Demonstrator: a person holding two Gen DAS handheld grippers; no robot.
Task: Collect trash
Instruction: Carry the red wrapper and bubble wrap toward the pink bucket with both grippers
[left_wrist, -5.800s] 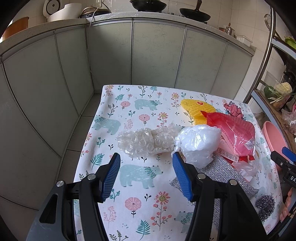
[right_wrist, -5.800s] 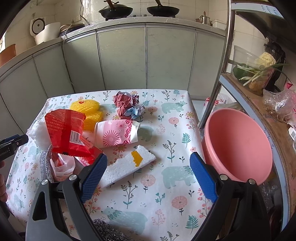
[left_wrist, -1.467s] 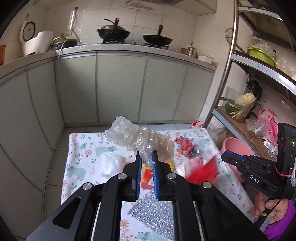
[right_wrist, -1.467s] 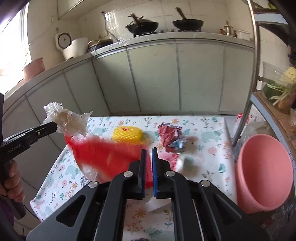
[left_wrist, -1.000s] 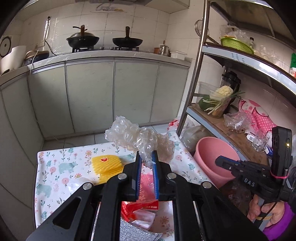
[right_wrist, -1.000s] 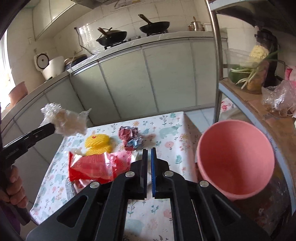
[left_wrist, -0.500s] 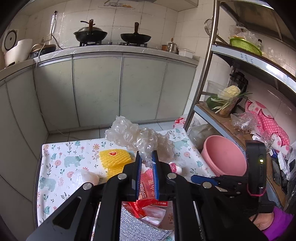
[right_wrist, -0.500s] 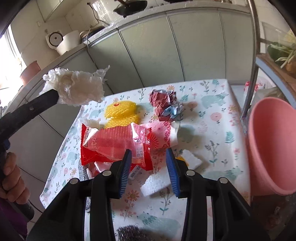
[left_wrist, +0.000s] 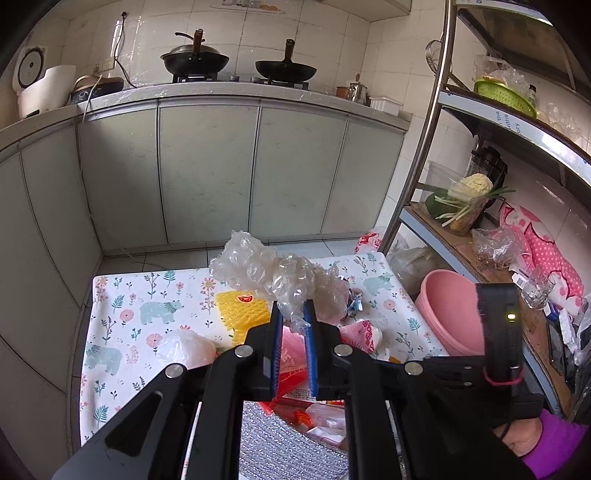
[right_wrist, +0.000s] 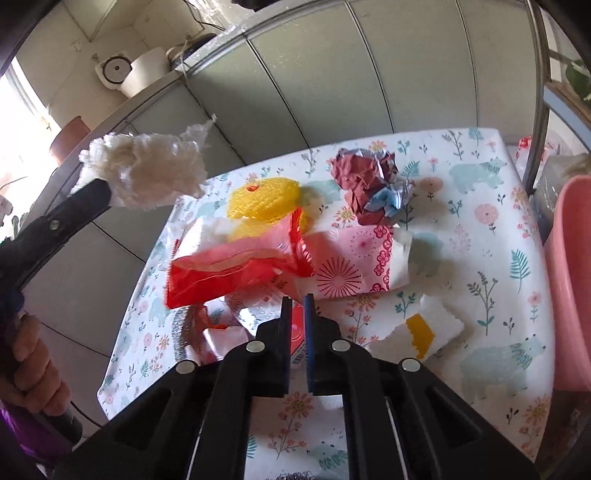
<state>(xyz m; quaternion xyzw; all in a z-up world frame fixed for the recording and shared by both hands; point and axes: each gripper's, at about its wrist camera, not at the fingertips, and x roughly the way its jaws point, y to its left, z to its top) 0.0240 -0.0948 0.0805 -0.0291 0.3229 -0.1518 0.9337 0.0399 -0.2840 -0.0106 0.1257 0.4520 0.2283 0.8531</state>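
Note:
My left gripper (left_wrist: 293, 321) is shut on a wad of clear bubble wrap (left_wrist: 273, 273), held up above the floral table (left_wrist: 122, 310). In the right wrist view that same wad (right_wrist: 147, 173) hangs at the upper left. My right gripper (right_wrist: 295, 306) is low over the trash pile. Its jaws are closing tight on the near edge of a red snack packet (right_wrist: 236, 269), which looks blurred and partly raised. A pink round tub (right_wrist: 569, 280) stands off the table's right edge, seen in the left wrist view as the tub (left_wrist: 447, 314).
On the table lie a yellow mesh pad (right_wrist: 266, 203), a crumpled maroon wrapper (right_wrist: 365, 181), a pink patterned paper cup (right_wrist: 354, 266), a white foam piece (right_wrist: 421, 328) and a silver foil pad (left_wrist: 280, 439). A metal shelf rack (left_wrist: 417, 177) rises at the right.
The right gripper stood open beside the red packet half a second ago; now its jaws are together on the packet's edge. The left gripper still holds the bubble wrap, shifted slightly.

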